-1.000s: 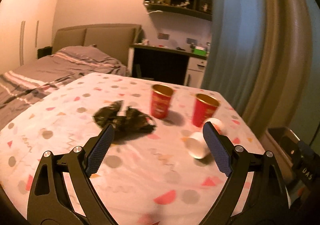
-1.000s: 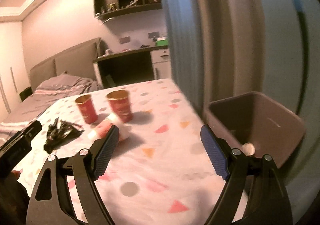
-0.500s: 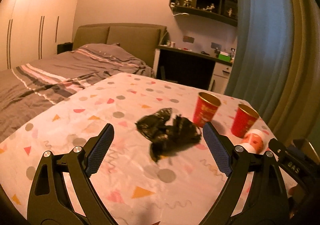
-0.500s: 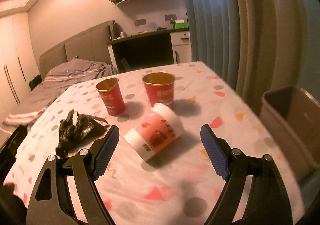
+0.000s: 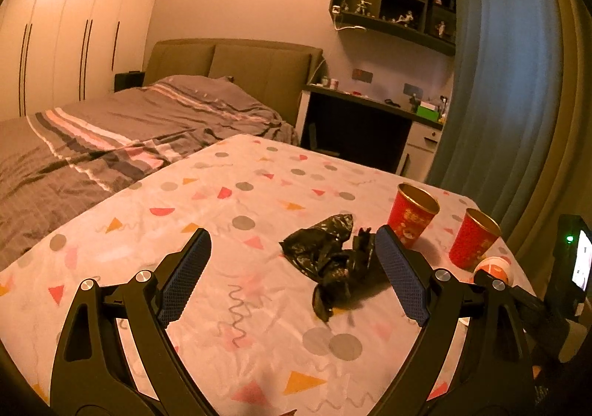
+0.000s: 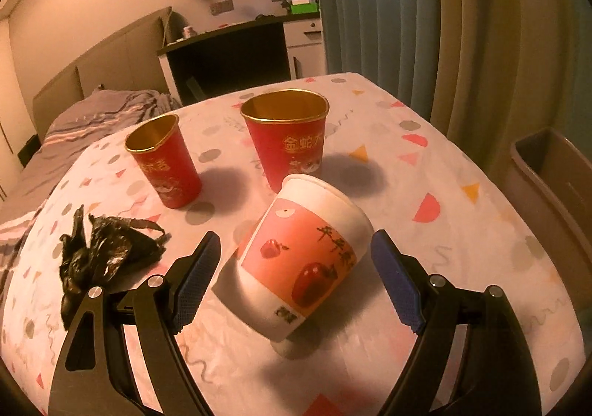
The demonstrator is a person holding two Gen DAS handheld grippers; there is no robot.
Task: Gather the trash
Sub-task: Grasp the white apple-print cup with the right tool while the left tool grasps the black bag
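Note:
A white and pink paper cup (image 6: 307, 253) lies on its side on the patterned tablecloth (image 6: 436, 171). My right gripper (image 6: 292, 279) is open around it, and its blue pads stand clear of the cup on both sides. Behind the cup stand two red cups (image 6: 164, 160) (image 6: 286, 136) with gold insides. A crumpled black plastic bag (image 6: 100, 253) lies to their left. In the left wrist view my left gripper (image 5: 292, 275) is open, with the black bag (image 5: 333, 260) just ahead of its right pad. The red cups (image 5: 412, 214) (image 5: 471, 238) and the fallen cup (image 5: 494, 268) sit further right.
A brown bin (image 6: 551, 186) stands off the table's right edge, by the curtains (image 6: 425, 20). A bed (image 5: 122, 131) and a dark desk (image 5: 362, 127) lie beyond the table. The other gripper's body with a lit screen (image 5: 571, 268) shows at the right of the left wrist view.
My right gripper swung left, away from the bin, and closed in until the fallen cup lies between its open pads. My left gripper shifted left, so the black bag now sits by its right pad.

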